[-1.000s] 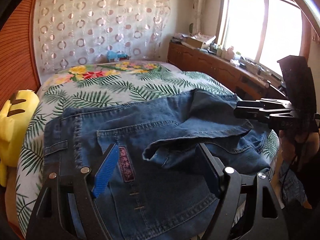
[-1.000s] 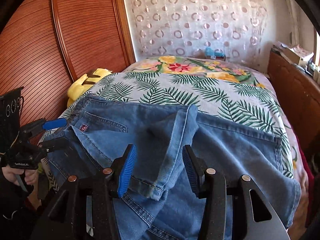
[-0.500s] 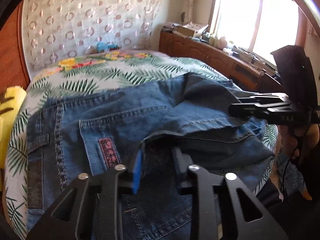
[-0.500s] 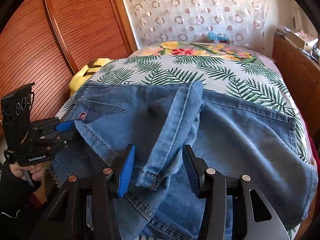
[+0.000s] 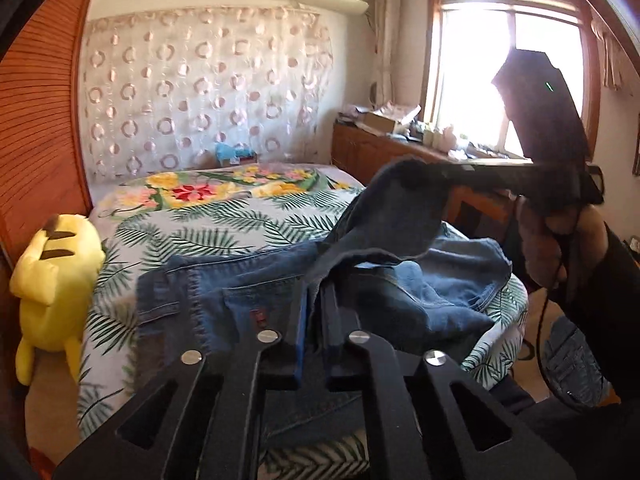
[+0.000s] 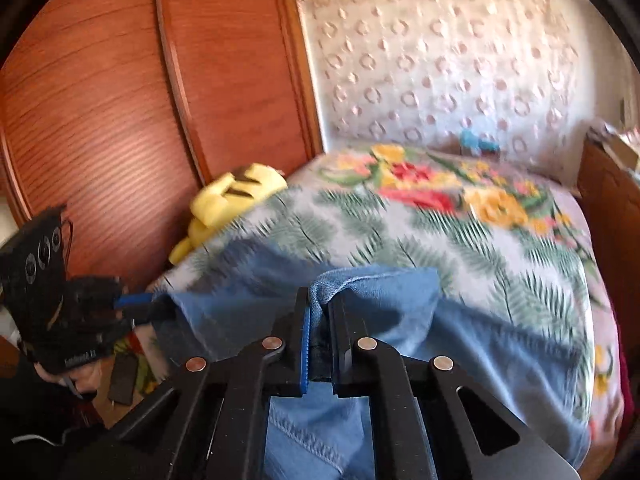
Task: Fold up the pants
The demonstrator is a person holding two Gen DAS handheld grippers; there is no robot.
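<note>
Blue denim jeans [image 5: 240,280] lie crumpled on the near end of the bed [image 5: 200,232]. My left gripper [image 5: 317,292] is at the bottom of the left wrist view, its jaws closing hard, with the pads pressing a fold of denim. To the upper right, my right gripper [image 5: 420,170] holds another part of the jeans raised above the bed. In the blurred right wrist view, my right gripper [image 6: 318,300] is closing with a lighter denim edge [image 6: 480,340] pinched between its pads. My left gripper [image 6: 148,304] grips the cloth at the left.
A yellow plush toy [image 5: 56,288] sits at the bed's left edge against the wooden wardrobe [image 6: 120,120]. A wooden cabinet [image 5: 372,152] with clutter runs along the right under the window. A person's hand [image 5: 544,248] holds the right gripper. The far half of the floral bedspread [image 6: 440,232] has no clothes on it.
Both grippers went from open around the denim to shut on it. Both then rose, pulling the pinched parts of the jeans up off the bed.
</note>
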